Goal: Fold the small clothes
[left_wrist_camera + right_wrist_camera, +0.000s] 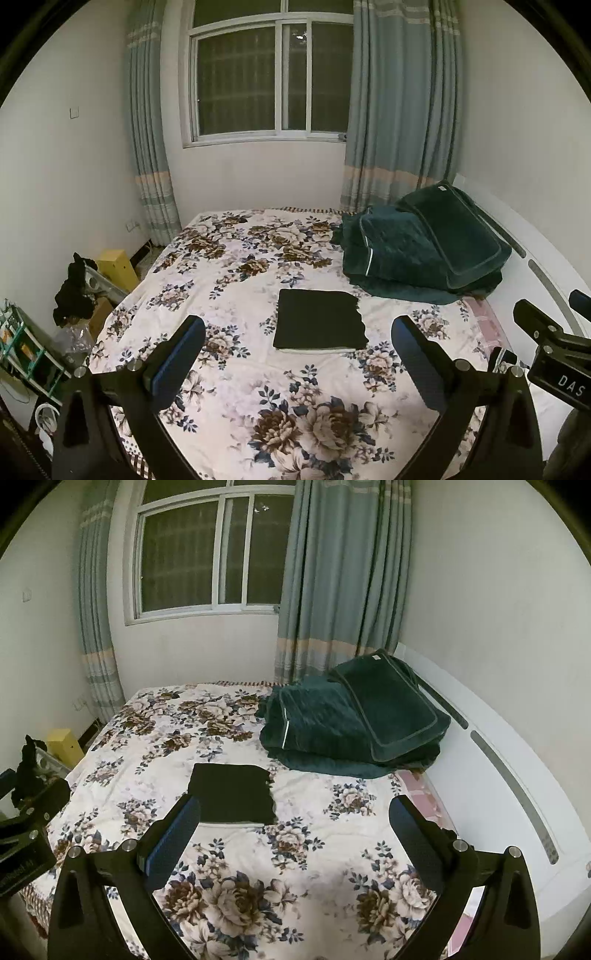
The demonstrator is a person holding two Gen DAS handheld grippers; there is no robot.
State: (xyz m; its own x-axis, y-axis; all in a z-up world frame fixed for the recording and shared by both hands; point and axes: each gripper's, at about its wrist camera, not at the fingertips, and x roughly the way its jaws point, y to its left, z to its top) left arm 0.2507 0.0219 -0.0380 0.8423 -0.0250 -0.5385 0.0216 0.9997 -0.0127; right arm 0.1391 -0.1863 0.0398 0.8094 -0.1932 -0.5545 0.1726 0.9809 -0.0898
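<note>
Folded black garment (pixel 320 319) lies flat at frame centre on the floral bed cover (pixel 229 373), a pale layer showing under its near edge, possibly a second item. Left gripper (pixel 297 338) hangs above the bed, jaws spread wide, nothing held. Right gripper (pixel 293 814) likewise: jaws wide apart, empty, garment (pixel 232 793) just beyond its left finger. Dark green bedding (pixel 424 247) is piled at right of centre, beside the curtain (pixel 399 110).
</note>
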